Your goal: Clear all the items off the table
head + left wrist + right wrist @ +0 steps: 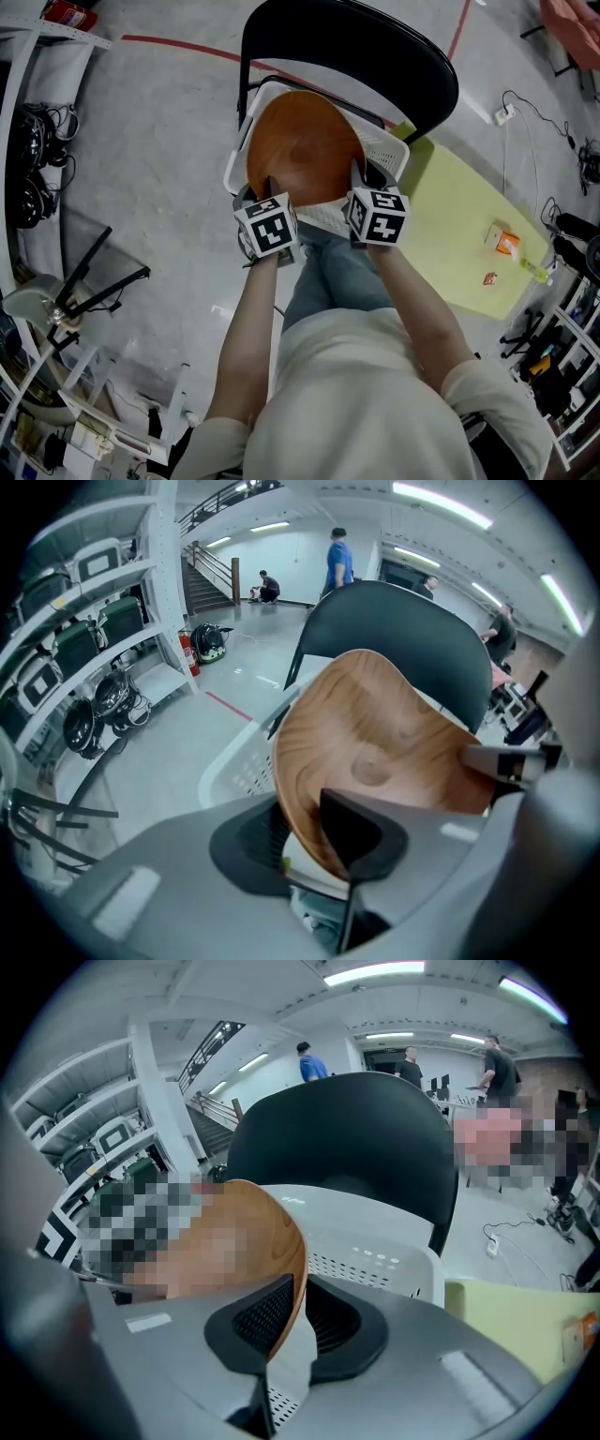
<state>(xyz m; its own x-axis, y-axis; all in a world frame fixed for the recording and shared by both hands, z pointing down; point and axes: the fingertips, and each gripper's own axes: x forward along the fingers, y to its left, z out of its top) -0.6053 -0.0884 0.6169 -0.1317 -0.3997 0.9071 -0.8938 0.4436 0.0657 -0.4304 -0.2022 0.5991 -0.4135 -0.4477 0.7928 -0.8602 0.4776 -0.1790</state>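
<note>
Orange is the small packet (506, 242) lying on the yellow-green table (450, 216); its print cannot be read. The wood-grained brown bowl (302, 150) is held tilted over the white basket (389, 150) on the black chair (375, 56), its rim clamped by the left gripper (314, 832) and the right gripper (295, 1321).

Floor (169, 187): pale grey, glossy, crossed by one red line (178, 45). Black chair (375, 56) at one end of the yellow-green worktop (459, 216). Grey metal shelving (94, 588) along one side. Staircase (211, 574) beyond. Ceiling strip lights (441, 503), lit. Walls white.
</note>
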